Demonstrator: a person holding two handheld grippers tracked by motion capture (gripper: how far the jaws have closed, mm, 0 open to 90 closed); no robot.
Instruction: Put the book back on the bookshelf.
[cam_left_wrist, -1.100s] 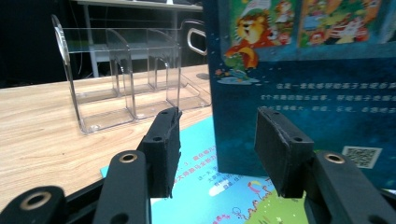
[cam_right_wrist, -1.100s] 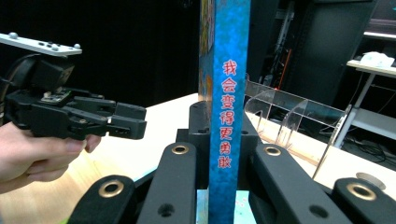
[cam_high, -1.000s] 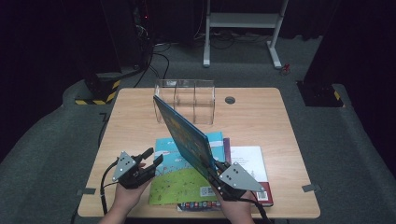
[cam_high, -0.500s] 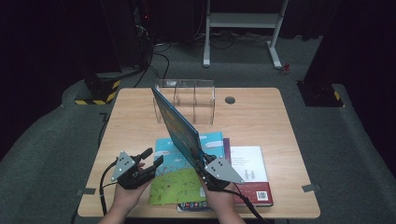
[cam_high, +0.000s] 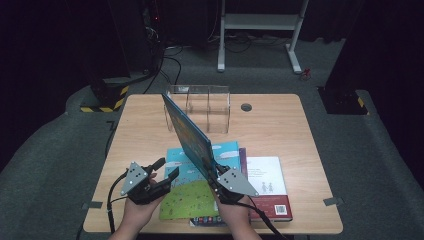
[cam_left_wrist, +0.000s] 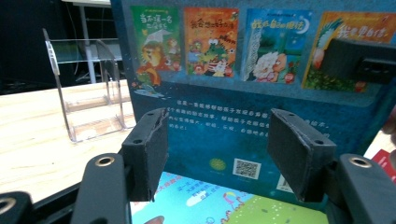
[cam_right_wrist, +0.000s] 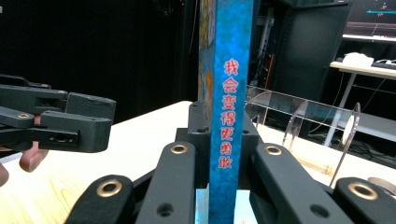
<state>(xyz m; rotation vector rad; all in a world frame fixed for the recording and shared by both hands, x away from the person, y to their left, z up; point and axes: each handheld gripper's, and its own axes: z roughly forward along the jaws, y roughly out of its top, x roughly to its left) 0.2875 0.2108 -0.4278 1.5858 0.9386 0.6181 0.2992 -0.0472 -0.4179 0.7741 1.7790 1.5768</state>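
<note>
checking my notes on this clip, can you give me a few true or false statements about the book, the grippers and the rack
1. The right gripper is shut on the blue book, which stands upright on edge. True.
2. The left gripper holds the blue book too. False: its jaws have just been opening and stand apart with nothing between them; the book is beyond them.
3. The clear rack at the far side of the table has books in it. False: its slots are empty.
4. More books lie flat on the table under the grippers, among them a green and blue book. True.
5. The blue book rests inside the clear rack. False: it is nearer the person, apart from the rack.
</note>
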